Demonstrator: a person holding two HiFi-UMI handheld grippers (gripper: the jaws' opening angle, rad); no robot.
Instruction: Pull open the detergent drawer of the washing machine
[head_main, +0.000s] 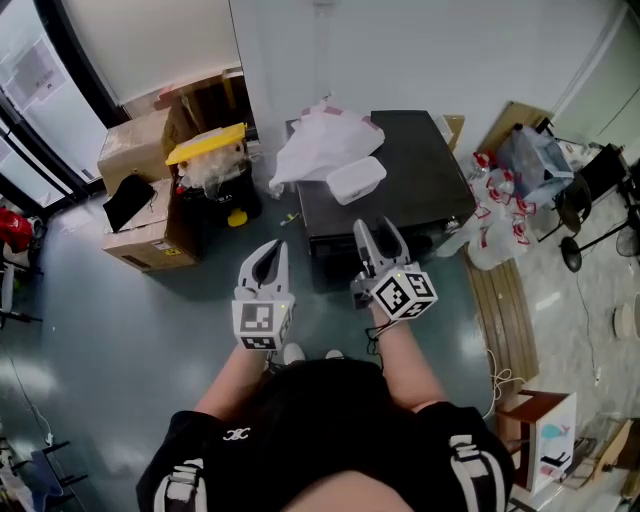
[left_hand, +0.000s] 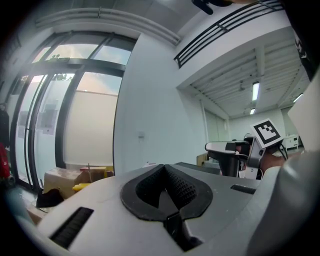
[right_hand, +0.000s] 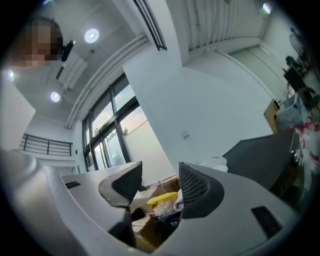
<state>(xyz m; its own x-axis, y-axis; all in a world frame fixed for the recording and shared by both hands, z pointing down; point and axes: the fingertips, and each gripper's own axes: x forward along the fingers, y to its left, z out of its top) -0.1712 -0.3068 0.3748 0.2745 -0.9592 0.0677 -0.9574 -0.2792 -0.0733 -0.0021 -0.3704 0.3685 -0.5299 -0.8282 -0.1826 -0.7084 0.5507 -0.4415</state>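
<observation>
The washing machine (head_main: 415, 170) is a dark box against the white wall; I see its top from the head view, while its front and the detergent drawer are hidden. Both grippers hang in the air in front of it, touching nothing. My left gripper (head_main: 270, 250) is to the machine's front left, its pads closed together with nothing between them (left_hand: 162, 170). My right gripper (head_main: 380, 235) is just before the machine's front edge, jaws apart and empty (right_hand: 160, 172). The machine's dark side (right_hand: 260, 150) lies to the right of the right gripper's jaws.
A white plastic bag (head_main: 320, 140) and a white lidded container (head_main: 357, 180) lie on the machine's top. Cardboard boxes (head_main: 140, 150) and a black bin with a yellow lid (head_main: 207, 143) stand to its left. Bags and bottles (head_main: 495, 215) crowd its right side.
</observation>
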